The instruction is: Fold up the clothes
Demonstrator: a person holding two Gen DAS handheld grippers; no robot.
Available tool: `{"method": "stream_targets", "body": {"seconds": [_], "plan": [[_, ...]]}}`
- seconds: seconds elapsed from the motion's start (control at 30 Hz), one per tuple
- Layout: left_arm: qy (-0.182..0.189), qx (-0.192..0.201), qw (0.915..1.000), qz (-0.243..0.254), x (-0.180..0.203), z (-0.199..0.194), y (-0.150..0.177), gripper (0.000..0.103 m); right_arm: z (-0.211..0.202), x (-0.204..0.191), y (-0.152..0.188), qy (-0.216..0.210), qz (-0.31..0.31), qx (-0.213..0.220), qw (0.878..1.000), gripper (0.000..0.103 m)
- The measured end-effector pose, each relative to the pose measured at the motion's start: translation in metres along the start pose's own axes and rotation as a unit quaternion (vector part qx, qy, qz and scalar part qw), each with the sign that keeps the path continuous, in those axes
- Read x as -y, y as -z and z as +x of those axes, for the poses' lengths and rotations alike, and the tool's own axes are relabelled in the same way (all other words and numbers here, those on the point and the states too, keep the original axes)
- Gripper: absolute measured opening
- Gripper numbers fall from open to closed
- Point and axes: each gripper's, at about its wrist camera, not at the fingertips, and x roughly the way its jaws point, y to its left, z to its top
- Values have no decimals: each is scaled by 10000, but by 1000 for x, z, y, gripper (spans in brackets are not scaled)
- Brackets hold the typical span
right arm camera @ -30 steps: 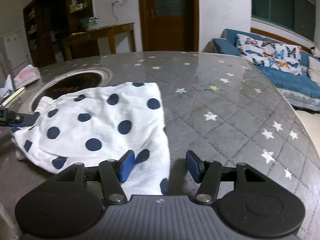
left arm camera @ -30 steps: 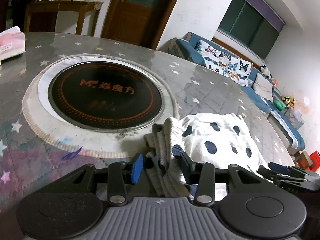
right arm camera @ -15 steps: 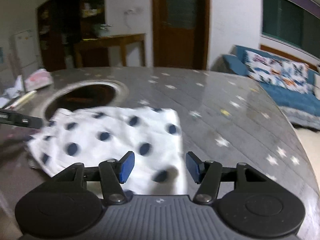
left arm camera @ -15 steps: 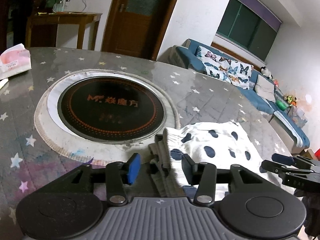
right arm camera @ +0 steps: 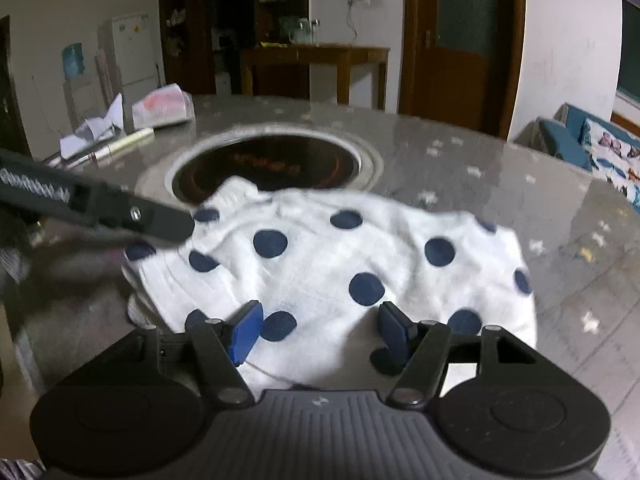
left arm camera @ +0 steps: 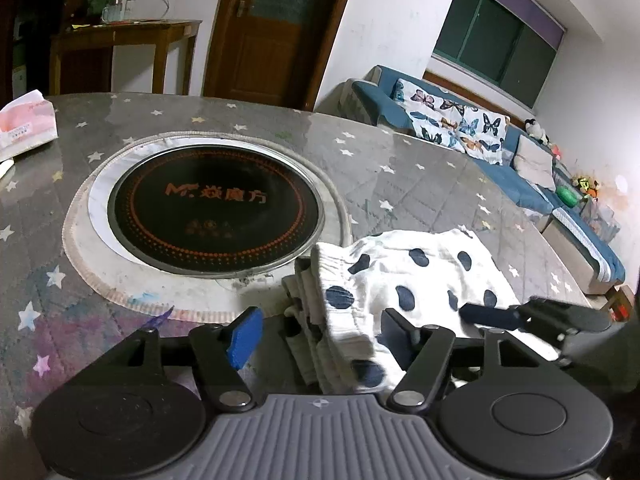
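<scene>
Only readable bit is the orange logo on the black round cooktop (left arm camera: 216, 212) set into the bench (left arm camera: 400, 168): "Mr." followed by Chinese characters. Tissue pack print's too small.

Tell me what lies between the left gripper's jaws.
In the left wrist view, the gathered waistband end of the polka-dot garment lies between the open jaws of the left gripper, neither pad clamping it.

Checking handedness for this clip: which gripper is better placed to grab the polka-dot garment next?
Probably the left gripper: its open jaws straddle the polka-dot garment at its bunched edge. The right gripper hovers open over flat cloth.
</scene>
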Motion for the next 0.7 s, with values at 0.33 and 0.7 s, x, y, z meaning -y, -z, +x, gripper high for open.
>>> {"method": "stream_targets", "body": {"seconds": [0.33, 0.7], "plan": [[-91, -152, 9998, 16, 0, 12, 3, 76, 2, 6, 6, 36, 187, 62, 9998, 86], [-155, -99, 9998, 103, 3, 12, 2, 79, 3, 15, 10, -60, 366, 116, 9992, 103]]}}
